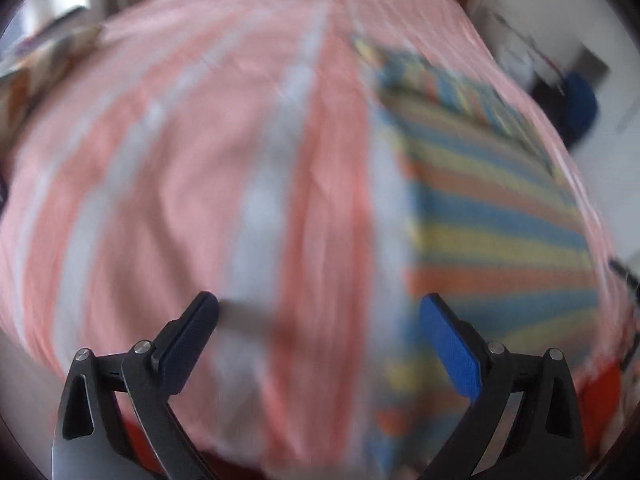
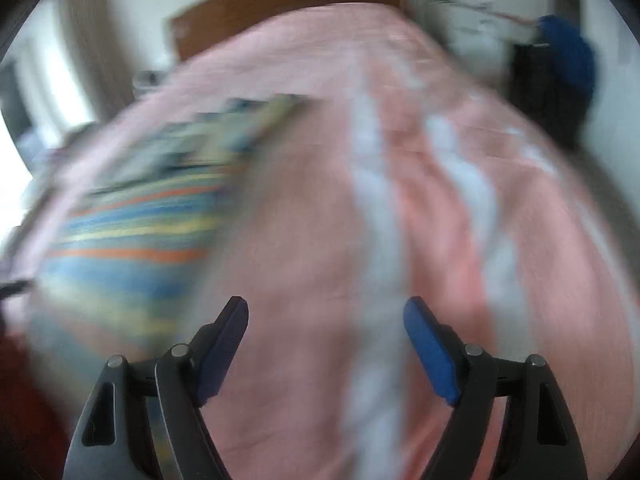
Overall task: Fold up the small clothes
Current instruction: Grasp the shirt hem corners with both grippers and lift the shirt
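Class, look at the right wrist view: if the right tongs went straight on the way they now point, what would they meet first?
Most likely the pink-and-white striped bedspread. The right tongs stand open and empty above it; the striped garment lies off to the picture's left. Blur makes depth uncertain.

The left gripper (image 1: 319,304) and right gripper (image 2: 326,306) look alike: black angular arms, round silver screws, blue textured pads (image 1: 450,346).

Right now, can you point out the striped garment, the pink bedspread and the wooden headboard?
striped garment (image 1: 500,216), left wrist view, middle of its striped body.
pink bedspread (image 2: 304,280), right wrist view, bare pink area ahead of the fingers.
wooden headboard (image 2: 288,4), right wrist view, middle of its panel.
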The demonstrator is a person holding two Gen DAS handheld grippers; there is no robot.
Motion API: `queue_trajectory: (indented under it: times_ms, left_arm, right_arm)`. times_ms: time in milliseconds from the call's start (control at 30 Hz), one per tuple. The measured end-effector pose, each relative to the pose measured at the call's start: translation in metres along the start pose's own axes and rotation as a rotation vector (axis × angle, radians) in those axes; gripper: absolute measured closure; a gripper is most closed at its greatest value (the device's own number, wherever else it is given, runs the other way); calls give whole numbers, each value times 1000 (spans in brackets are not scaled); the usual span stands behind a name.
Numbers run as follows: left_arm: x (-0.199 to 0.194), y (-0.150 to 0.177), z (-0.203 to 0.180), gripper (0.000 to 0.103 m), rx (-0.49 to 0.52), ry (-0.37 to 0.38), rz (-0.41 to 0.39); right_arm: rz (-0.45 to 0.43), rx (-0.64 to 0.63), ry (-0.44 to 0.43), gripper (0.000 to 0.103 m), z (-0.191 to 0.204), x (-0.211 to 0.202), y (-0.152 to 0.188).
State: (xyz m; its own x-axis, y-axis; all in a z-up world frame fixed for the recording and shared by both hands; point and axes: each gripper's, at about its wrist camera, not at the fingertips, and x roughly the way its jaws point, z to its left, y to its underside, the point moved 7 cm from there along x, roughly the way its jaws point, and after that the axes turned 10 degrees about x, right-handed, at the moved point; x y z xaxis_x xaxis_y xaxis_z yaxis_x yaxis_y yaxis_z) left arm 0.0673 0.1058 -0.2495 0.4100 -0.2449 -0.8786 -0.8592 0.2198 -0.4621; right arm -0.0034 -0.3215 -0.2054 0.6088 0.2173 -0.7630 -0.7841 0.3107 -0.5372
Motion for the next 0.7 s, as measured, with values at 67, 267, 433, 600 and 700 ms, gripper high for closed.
queue_trajectory:
  times_ms: [67,267,433,600,700]
  left_arm:
    - [8,26,-24,11,51,32,92]
    - [17,50,-61,31,183,-43,193]
    - [21,50,-57,100,120,62,232]
    - [-17,15,-40,101,-33,261,110]
    - [-30,-40,-26,101,-94,350,-4]
  right_arm:
    - [125,-17,-111,23,28,-9,28]
    - [417,-51,-23,41,41,14,116]
    - [441,31,-76,97,41,24,119]
    - [352,132,-248,97,53,-8,78]
    - [260,167,-299,97,55,-13,41]
